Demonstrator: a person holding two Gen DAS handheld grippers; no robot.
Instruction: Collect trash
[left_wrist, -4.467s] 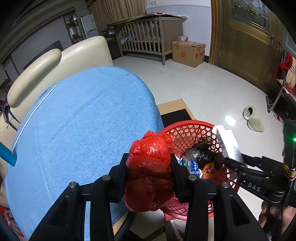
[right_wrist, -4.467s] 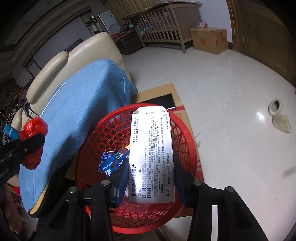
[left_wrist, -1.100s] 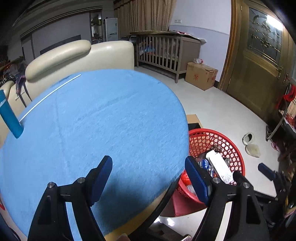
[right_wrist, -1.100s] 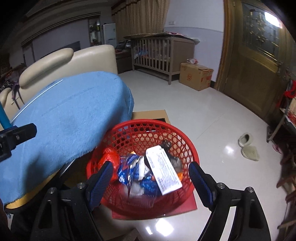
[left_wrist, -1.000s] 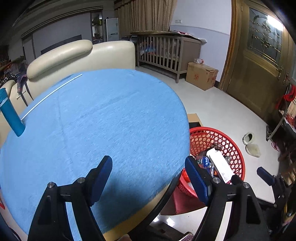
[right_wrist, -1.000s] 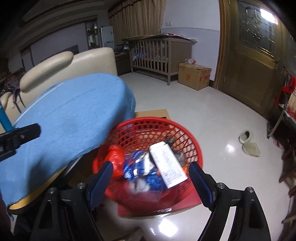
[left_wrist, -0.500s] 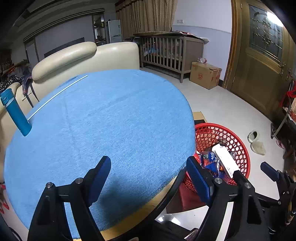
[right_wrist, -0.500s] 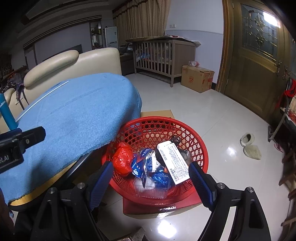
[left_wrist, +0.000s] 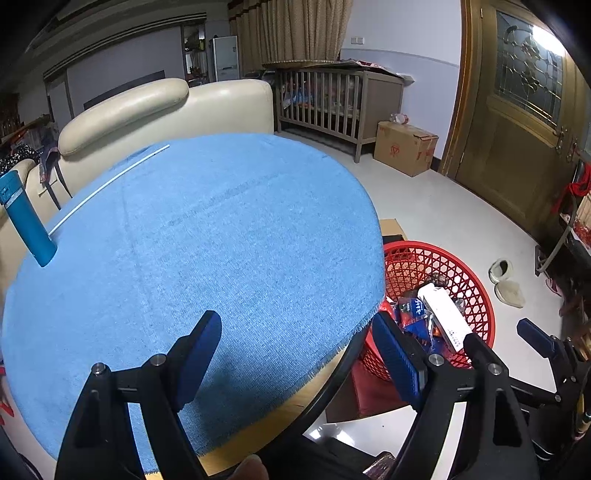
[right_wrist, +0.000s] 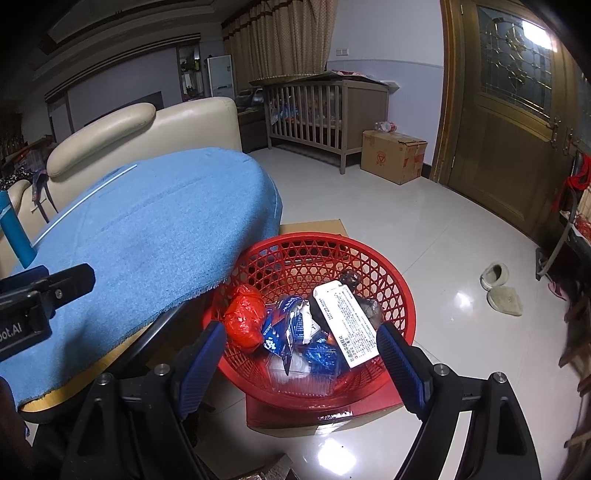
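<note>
The red plastic bag (right_wrist: 243, 318) that the left gripper (left_wrist: 297, 352) clamped a few seconds ago now lies inside the red mesh basket (right_wrist: 400, 295), against its left wall, and the white printed carton (right_wrist: 345, 322) that the right gripper (right_wrist: 301, 360) held over the basket now leans across the heap inside it, printed face up. Both grippers have drawn back and up since then: the left one hangs over the near edge of the round table under its blue cloth (left_wrist: 207, 236), the right one over the basket's near rim. Each stands with its jaws spread wide and nothing between the blue pads; over the last second the left jaws eased a little wider, while the right ones kept their spread. In the basket, from left to right, sit the red bag, crumpled blue and white snack wrappers (right_wrist: 286, 328), and the carton, with a dark lump (right_wrist: 349, 277) behind the carton's upper end. The basket stands on a flat red box (right_wrist: 332, 408) on the pale tiled floor, tucked just beside and partly below the table's edge. On the cloth itself there is only a blue cylindrical bottle (left_wrist: 27, 221) at the far left edge and a thin white rod (left_wrist: 110, 186) lying across the far side.
</note>
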